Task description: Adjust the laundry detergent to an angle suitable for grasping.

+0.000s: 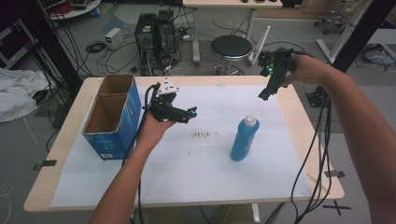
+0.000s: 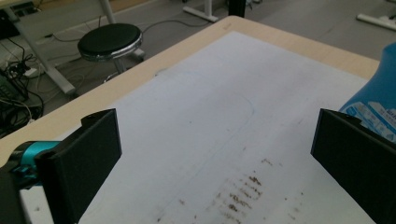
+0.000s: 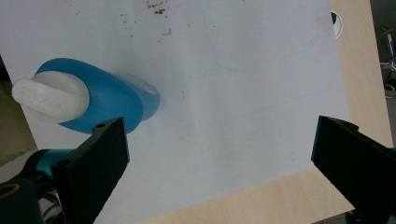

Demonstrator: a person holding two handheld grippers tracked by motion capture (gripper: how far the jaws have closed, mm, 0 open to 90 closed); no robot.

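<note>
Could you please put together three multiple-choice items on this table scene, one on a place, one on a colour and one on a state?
1. Where does the cardboard box stand?
A. At the table's left side
B. At the table's right edge
C. On the stool

2. What colour is the bottle?
A. Red with a black cap
B. Blue with a white cap
C. Green with a yellow cap

3. How is the right gripper?
A. Shut on the bottle
B. Shut on nothing
C. Open, holding nothing

Answers:
1 A: the high view shows it on the left, beside the left gripper.
2 B: its blue body and white cap show from above.
3 C: its jaws stand wide apart, with only the white sheet between them.
</note>
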